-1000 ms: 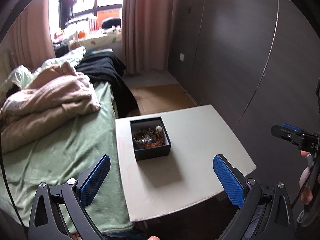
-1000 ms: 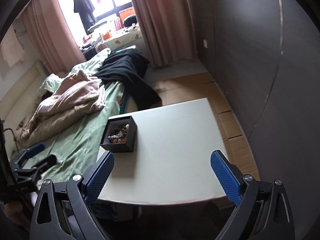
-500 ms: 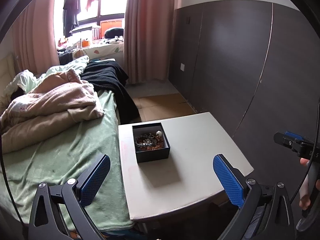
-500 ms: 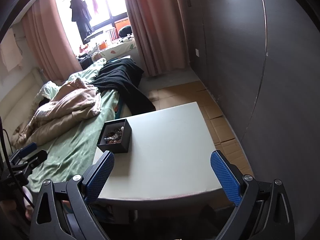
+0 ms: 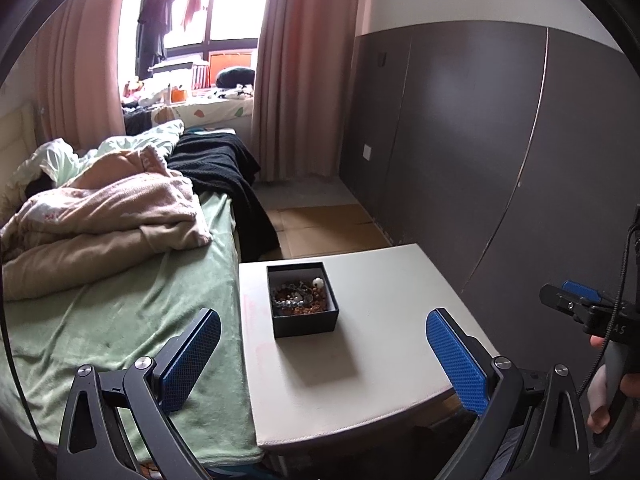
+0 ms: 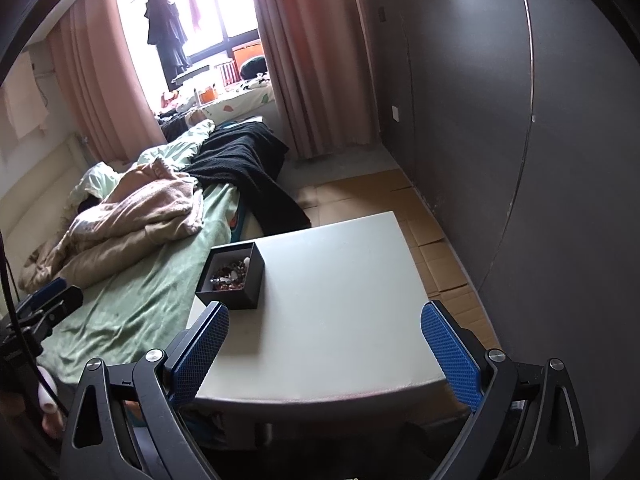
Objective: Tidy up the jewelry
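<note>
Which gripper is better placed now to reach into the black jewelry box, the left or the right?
Left, probably. The black jewelry box sits nearly centred ahead of the open left gripper. For the open right gripper, the box lies off toward its left finger.

Left gripper (image 5: pixel 320 356): jaws spread wide, blue pads (image 5: pixel 188 360) empty, held level. Right gripper (image 6: pixel 324 354): jaws likewise wide apart, nothing between pads, gripped by right hand (image 5: pixel 608 392) at handle.
</note>
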Demonstrator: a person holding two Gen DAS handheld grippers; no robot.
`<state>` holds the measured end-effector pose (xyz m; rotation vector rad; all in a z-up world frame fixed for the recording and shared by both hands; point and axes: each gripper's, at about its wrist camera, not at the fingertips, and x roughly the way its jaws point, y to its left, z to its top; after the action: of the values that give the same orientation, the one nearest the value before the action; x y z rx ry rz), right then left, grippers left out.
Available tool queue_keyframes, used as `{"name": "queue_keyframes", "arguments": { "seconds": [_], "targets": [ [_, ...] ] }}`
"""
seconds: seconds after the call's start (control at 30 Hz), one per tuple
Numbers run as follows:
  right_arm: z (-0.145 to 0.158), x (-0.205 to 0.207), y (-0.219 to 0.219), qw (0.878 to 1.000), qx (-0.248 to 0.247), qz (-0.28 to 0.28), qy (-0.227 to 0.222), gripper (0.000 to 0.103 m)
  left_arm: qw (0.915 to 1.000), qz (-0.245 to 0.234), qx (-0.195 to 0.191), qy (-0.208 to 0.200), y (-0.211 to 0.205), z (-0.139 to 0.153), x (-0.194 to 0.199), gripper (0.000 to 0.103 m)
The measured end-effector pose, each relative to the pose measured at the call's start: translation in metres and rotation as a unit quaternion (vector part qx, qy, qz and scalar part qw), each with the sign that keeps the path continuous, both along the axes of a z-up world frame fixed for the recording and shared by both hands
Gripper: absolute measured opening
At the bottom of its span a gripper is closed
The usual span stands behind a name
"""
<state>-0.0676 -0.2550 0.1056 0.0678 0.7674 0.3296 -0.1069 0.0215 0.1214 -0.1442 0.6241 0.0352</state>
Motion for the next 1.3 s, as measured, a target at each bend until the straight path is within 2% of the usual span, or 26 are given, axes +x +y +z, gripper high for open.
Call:
{"name": "queue_keyframes", "arguments": {
  "seconds": [1.3],
  "targets": [
    [0.001,-0.002,0.012,1.000,-0.007,0.002,0.002,0.097,0.9999,-0.001,-0.011,-0.006,0.004,0.003,-0.006,0.102]
  ]
}}
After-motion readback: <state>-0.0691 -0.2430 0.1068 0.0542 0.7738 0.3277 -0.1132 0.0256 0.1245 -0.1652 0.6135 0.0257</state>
